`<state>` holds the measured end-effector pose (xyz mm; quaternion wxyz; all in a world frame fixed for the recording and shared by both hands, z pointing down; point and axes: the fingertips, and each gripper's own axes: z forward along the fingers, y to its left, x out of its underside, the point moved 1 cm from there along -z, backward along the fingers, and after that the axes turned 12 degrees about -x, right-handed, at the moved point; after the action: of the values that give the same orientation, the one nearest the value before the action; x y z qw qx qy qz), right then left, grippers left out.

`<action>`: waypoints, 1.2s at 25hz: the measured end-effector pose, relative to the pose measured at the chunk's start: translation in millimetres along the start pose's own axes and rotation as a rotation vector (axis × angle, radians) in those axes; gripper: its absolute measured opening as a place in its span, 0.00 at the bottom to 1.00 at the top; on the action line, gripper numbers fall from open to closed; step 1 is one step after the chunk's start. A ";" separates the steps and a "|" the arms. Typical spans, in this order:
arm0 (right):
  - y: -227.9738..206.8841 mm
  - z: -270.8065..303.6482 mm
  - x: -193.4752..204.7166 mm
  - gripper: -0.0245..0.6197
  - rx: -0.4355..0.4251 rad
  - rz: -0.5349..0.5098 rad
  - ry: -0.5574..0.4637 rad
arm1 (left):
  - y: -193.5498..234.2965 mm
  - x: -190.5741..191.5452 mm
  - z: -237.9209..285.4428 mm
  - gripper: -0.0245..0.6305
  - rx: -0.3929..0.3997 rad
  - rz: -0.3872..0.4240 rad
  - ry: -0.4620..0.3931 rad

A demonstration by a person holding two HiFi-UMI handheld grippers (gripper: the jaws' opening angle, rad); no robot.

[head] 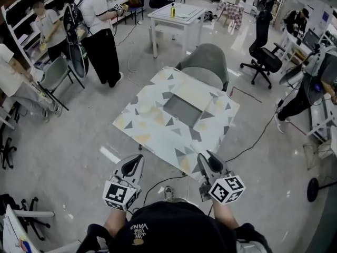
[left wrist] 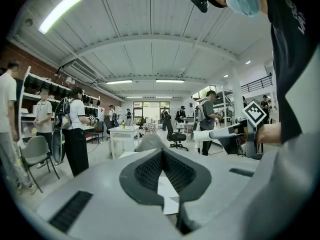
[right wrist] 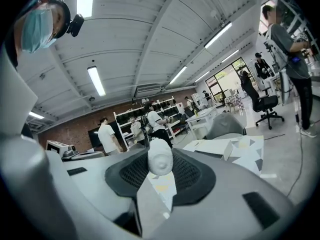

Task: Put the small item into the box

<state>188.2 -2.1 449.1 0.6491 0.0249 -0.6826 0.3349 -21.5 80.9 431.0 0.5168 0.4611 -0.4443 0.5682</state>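
- Two tongs hang low before you. The left tongs [head: 138, 161] are pinched together and empty, so keep them clear of the drop.
- Ahead, between both tongs, the box [head: 142, 121] lies opened out flat, and its grey inside shows nothing in it.
- The right tongs [head: 206, 161] grip the small item [right wrist: 160, 156], a white roll, at the pad tips, well short of the box. Carry it level over the opening's middle, lower it inside, then ease open.
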 end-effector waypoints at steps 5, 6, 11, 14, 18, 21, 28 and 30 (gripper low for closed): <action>-30.2 27.3 -13.4 0.23 -0.003 -0.010 0.011 | 15.4 -2.3 32.3 0.05 -0.036 -0.024 0.003; -33.8 32.3 -15.8 0.23 -0.003 -0.010 0.013 | 18.4 -1.3 36.8 0.05 -0.037 -0.028 0.009; -52.1 57.9 -22.0 0.23 0.014 -0.006 0.006 | 33.9 -1.3 63.9 0.05 -0.024 -0.029 0.017; -58.0 76.3 -23.0 0.23 0.039 -0.001 -0.006 | 48.9 -2.0 82.7 0.05 0.002 -0.021 0.015; -67.2 102.6 -26.6 0.23 0.106 0.002 -0.029 | 70.5 -7.5 113.1 0.05 0.075 -0.009 0.011; -69.0 125.4 -27.8 0.23 0.162 0.012 -0.047 | 91.1 -15.7 134.2 0.05 0.141 0.003 0.012; -72.6 172.4 -15.3 0.23 0.306 0.019 -0.083 | 142.3 -20.5 174.1 0.05 0.288 0.029 0.009; -79.9 183.2 -10.0 0.23 0.346 0.018 -0.085 | 152.9 -21.2 183.5 0.05 0.323 0.031 0.003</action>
<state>67.8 -157.7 486.3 0.6026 0.1443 -0.6417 0.4520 -161.2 -113.8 438.8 0.4279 0.5302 -0.3536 0.6410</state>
